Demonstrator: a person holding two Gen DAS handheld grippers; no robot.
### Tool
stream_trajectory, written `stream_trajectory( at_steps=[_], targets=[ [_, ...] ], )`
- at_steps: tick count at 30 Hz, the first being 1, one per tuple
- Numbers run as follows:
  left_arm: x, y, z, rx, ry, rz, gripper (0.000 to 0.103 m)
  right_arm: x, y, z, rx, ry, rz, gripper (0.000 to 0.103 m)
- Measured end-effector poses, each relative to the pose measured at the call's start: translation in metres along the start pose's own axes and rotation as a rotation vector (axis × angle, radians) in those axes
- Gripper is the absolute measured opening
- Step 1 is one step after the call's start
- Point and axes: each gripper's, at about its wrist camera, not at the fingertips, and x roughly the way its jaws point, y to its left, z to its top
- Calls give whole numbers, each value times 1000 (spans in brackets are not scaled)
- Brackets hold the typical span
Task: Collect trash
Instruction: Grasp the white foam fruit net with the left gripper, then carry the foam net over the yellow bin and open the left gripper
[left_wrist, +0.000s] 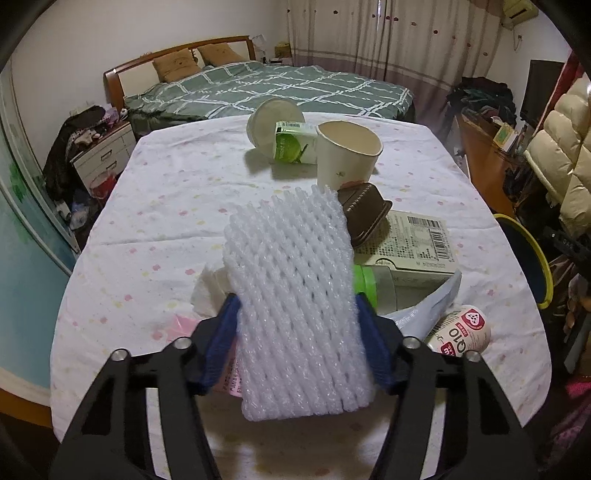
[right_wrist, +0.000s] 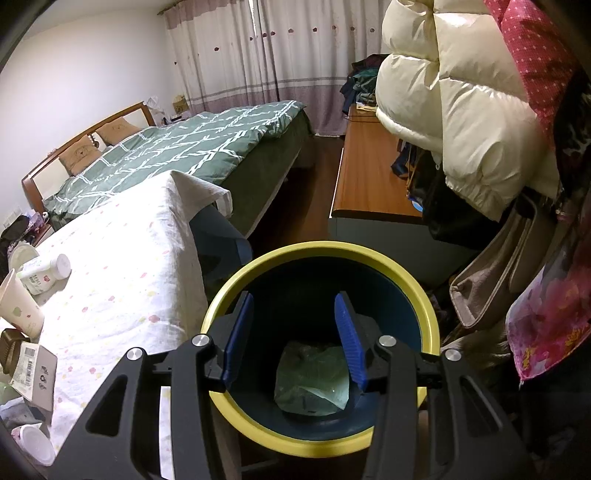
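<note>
My left gripper (left_wrist: 297, 306) is shut on a white foam fruit net (left_wrist: 295, 291) and holds it above the table. Behind it lie a paper cup (left_wrist: 347, 157), a green drink carton (left_wrist: 295, 142), a white bowl (left_wrist: 271, 118), a brown plastic tray (left_wrist: 365, 216), a cardboard box (left_wrist: 413, 240) and a white bottle (left_wrist: 461, 330). My right gripper (right_wrist: 293, 336) is open and empty, right above the yellow-rimmed blue bin (right_wrist: 321, 432). A green bag (right_wrist: 314, 380) lies at the bin's bottom.
The table (left_wrist: 166, 206) has a white spotted cloth. The bin's rim (left_wrist: 535, 251) shows off the table's right edge. A bed (right_wrist: 166, 147), a wooden desk (right_wrist: 365, 173) and hanging coats (right_wrist: 461, 110) surround the bin.
</note>
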Motion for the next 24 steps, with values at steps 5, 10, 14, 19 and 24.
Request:
stream_trajectory(
  at_steps=[5,10,14,19,24],
  targets=[
    [-8,2,4,4,-25,-21,34,-3,-1,-1,4,-1,11,44],
    [-30,5,15,2,-87,-20,27,-13,-2,-4,12,-9,31,44],
    [-49,-7,25,29,-135,-44,27,-32,-5,-9,12,-39,29,44],
    [-56,-51,38,120,-161,-133,27,-56,-15,-20,10,-58,22,46],
    [-44,-118,46,235,-130,-259,27,-74,-31,-27,7,-76,-15,52]
  ],
)
